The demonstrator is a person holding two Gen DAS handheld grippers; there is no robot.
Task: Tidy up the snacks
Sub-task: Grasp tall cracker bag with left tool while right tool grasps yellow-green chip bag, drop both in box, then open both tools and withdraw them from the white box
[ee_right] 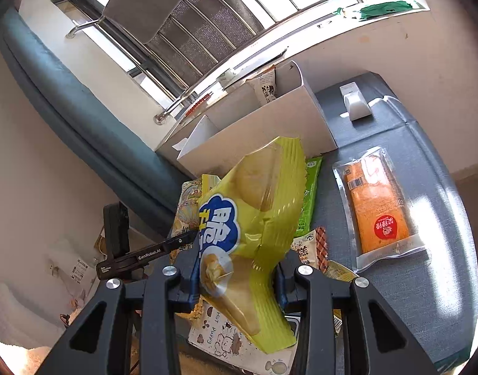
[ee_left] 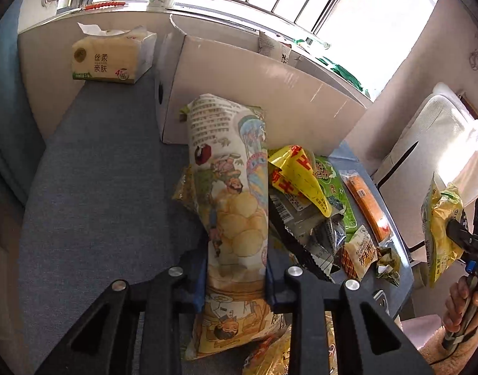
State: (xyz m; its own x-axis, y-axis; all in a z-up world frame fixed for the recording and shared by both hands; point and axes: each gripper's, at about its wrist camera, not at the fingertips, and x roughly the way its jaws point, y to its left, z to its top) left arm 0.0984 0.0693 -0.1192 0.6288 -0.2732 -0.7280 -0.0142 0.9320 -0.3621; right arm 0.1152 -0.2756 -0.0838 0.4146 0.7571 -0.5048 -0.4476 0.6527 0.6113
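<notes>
Left wrist view: your left gripper [ee_left: 236,284] clamps the chip bag [ee_left: 229,206] | long axis runs straight ahead between the fingers toward the box [ee_left: 254,93] | your right gripper [ee_right: 236,281] clamps the yellow packet [ee_right: 254,218].

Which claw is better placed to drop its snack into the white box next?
Right, probably. The right claw holds the yellow bag lifted clear, facing the white box. The left claw grips a chip bag lying in the pile.

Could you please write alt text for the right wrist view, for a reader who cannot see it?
The right gripper pinches a yellow snack bag above a pile of snacks on a blue-grey table. Behind stands an open white box; an orange cake pack lies to the right.
</notes>
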